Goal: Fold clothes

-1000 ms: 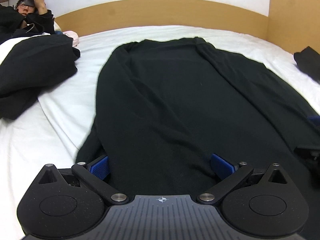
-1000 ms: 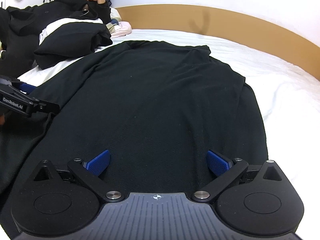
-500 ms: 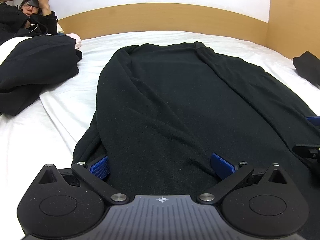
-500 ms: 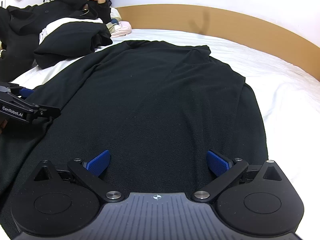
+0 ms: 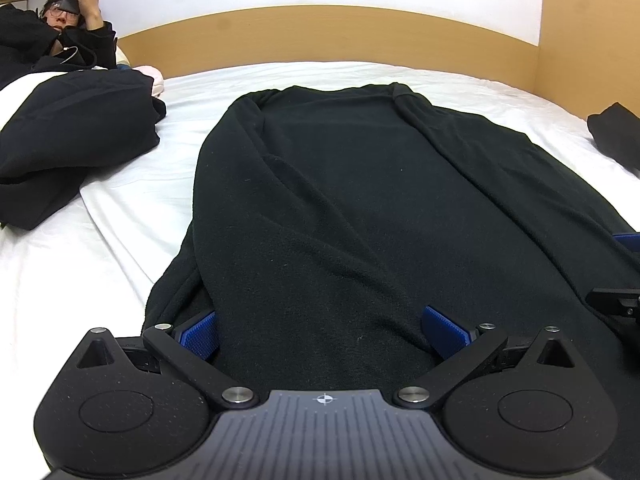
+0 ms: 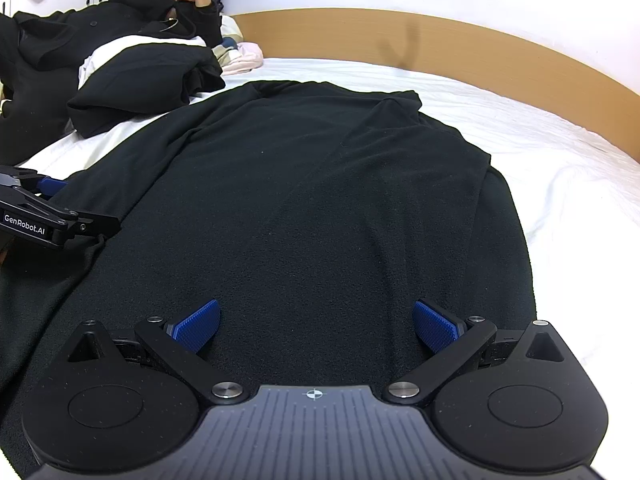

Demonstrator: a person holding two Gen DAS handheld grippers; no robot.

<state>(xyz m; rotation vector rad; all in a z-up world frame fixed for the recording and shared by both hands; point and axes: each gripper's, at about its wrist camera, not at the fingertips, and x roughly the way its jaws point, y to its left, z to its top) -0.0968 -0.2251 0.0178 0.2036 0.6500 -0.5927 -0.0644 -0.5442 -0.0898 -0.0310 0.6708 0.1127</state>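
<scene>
A long black fleece garment [image 5: 360,200] [image 6: 320,200] lies flat lengthwise on the white bed [image 5: 100,232], its sides folded inward. My left gripper [image 5: 322,332] sits open low over the garment's near hem on the left side, blue pads [image 5: 198,336] spread wide with cloth between them. Over the near hem on the right side my right gripper [image 6: 316,326] also stands open, blue pads [image 6: 434,328] apart. Neither pad pair pinches the cloth. Each gripper shows at the edge of the other's view: the right gripper [image 5: 618,300], the left gripper [image 6: 40,216].
A person [image 5: 60,36] in black lies at the far left of the bed holding a phone. A bundled black garment [image 5: 72,140] rests on the left of the bed. Another dark item [image 5: 616,136] lies at the far right. A wooden headboard [image 5: 340,36] rims the bed.
The left gripper has drifted down and slightly forward along the garment's near end; the view tilted a little. The right gripper has hardly moved. Both stayed open.
</scene>
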